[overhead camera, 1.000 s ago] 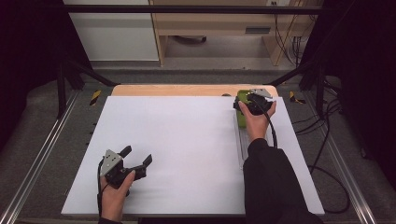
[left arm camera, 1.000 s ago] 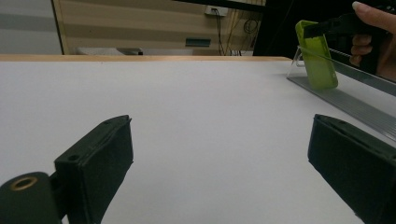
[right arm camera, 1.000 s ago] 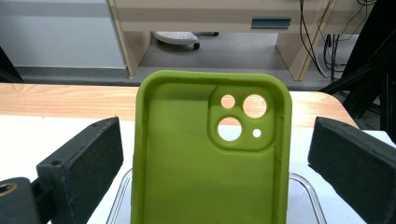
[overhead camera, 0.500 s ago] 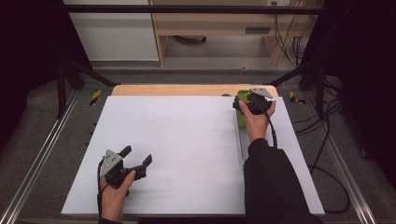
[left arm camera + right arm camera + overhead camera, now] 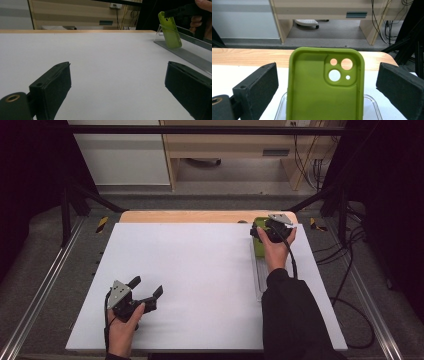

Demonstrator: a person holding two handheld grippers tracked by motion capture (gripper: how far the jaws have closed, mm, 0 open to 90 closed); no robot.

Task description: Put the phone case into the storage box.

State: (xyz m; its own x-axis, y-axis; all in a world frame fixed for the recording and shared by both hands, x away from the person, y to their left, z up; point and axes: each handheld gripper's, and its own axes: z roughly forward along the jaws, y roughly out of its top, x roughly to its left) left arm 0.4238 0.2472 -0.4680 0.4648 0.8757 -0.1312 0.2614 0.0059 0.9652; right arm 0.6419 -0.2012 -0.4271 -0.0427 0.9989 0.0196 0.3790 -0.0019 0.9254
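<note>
A lime-green phone case [image 5: 312, 97] stands upright in a clear stand [image 5: 372, 103], its hollow inside and camera cutouts facing me. My right gripper [image 5: 328, 75] is open, one jaw on each side of the case with a small gap at both edges. In the high view the case [image 5: 258, 245] and right gripper [image 5: 268, 229] sit at the table's far right. In the left gripper view the case [image 5: 170, 31] leans on the stand [image 5: 192, 55]. My left gripper [image 5: 147, 287] rests low at the near left, open [image 5: 117, 87] with nothing between its fingers.
A white mat [image 5: 200, 270] covers the table, with a wooden strip [image 5: 190, 216] along its far edge. The stand's long clear base [image 5: 258, 275] runs toward me along the right side. Cables [image 5: 350, 285] lie off the table's right edge.
</note>
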